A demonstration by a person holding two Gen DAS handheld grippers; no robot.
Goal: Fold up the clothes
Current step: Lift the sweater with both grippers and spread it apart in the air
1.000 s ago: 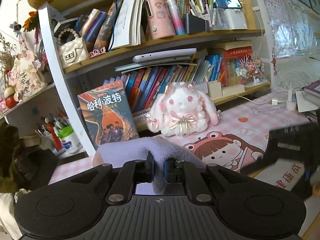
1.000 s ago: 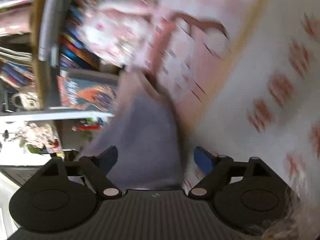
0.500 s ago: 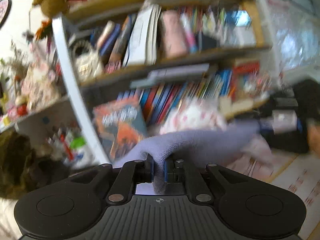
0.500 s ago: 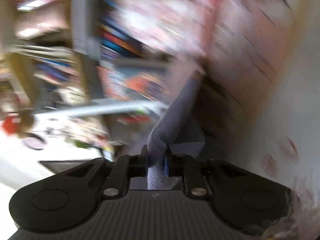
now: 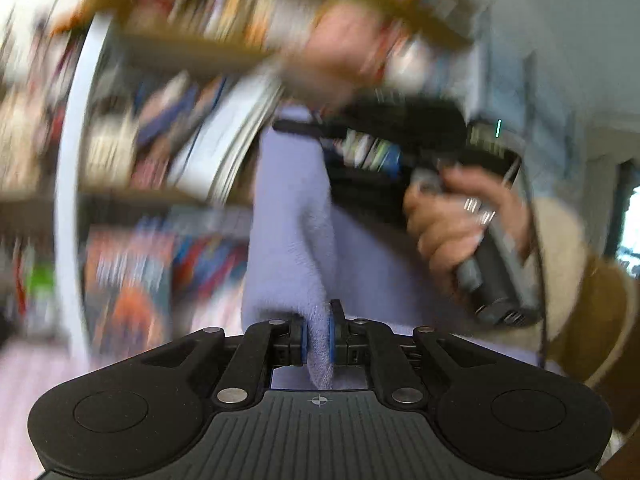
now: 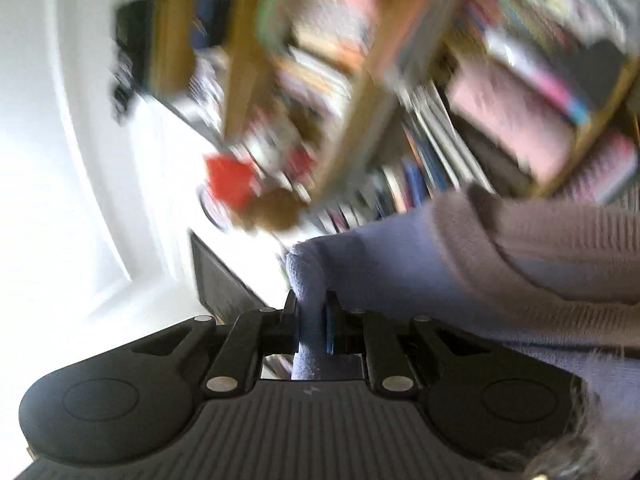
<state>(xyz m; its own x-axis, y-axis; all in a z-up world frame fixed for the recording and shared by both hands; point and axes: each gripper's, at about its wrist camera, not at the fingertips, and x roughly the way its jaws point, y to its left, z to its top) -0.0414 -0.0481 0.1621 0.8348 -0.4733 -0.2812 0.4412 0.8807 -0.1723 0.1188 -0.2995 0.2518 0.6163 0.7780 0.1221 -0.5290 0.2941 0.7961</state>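
Pinching 1 lilac garment (image 5: 292, 216): L gripper (image 5: 318, 336) & R gripper (image 6: 311, 330), jaws clamped.

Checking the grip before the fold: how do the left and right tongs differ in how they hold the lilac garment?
The left tongs pinch a plain fleecy edge of the lilac garment, which rises straight ahead of them. The right tongs pinch a rolled edge beside a ribbed, greyer band, and there the cloth runs off to the right. In the left view, the right tongs grip higher up. Both are shut on the garment.
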